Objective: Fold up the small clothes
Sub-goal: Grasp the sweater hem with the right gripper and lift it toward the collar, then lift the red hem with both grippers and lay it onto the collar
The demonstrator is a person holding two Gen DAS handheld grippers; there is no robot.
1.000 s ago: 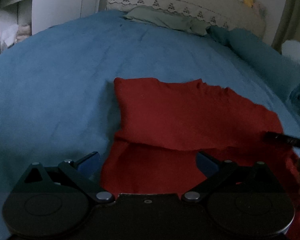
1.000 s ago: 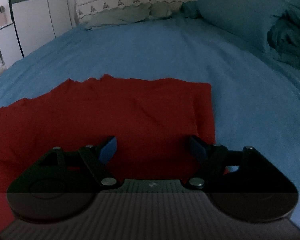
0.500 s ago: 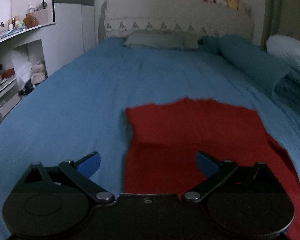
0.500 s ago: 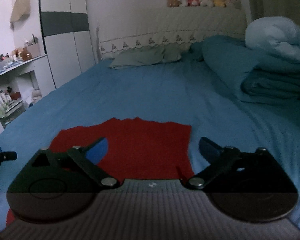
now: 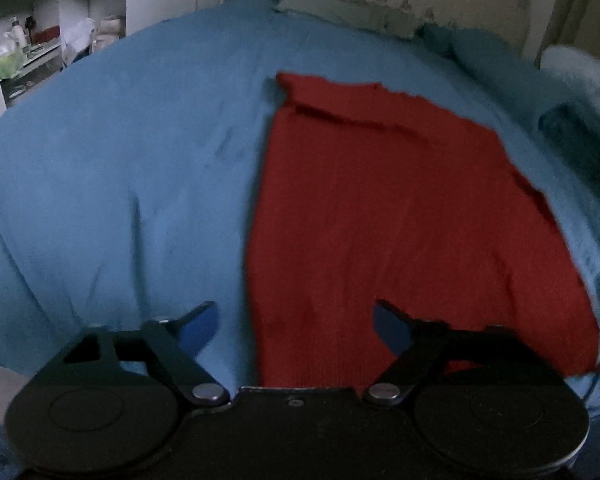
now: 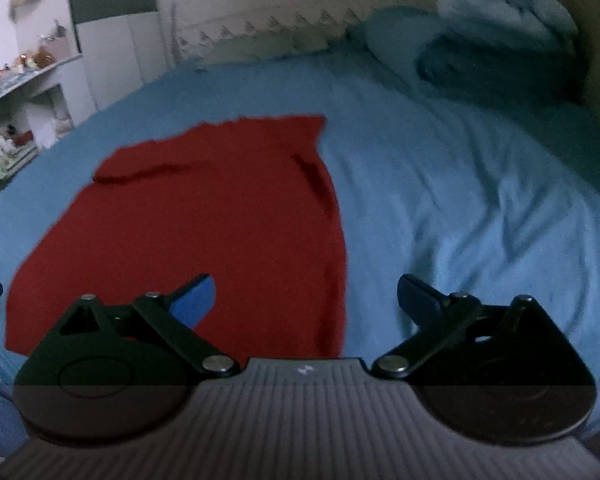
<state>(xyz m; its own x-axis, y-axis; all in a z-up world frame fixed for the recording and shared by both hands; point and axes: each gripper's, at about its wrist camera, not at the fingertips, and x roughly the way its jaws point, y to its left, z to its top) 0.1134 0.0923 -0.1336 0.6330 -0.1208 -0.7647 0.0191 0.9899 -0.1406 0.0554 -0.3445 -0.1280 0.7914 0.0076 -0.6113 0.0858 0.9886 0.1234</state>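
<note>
Red garment [image 5: 400, 216] is lying flat on the blue bed sheet [image 5: 120, 184], near the foot end of the bed, already showing one fold: a raised doubled edge is running across its far end. Left tool [image 5: 296, 322] is hanging over the garment's near left edge, jaws closing, nothing between them; one blue pad is sitting over the sheet, the other over red cloth, and neither is pressing on anything. Right tool [image 6: 306, 294] is standing wide, empty, straddling the garment's near right edge, left pad over red, right pad over sheet. Risk, as a judgement: the left tool is closing in the air, so it may be pinching only the top layer or grabbing sheet along with cloth, since the bed sheet is soft and wrinkled right beside the hem. If the two tools are biting at unequal depths, the next fold is likely coming out skewed. The garment's side edges are already looking uneven, the right one ragged in the left view. Material is reading as a matte, fine-ribbed knit, limp, likely draping and slipping rather than holding a crease. The sheet is smooth woven cotton-like fabric with soft creases. Rolled bedding [image 6: 496, 28] is piled at the far right, well apart from the work.
</note>
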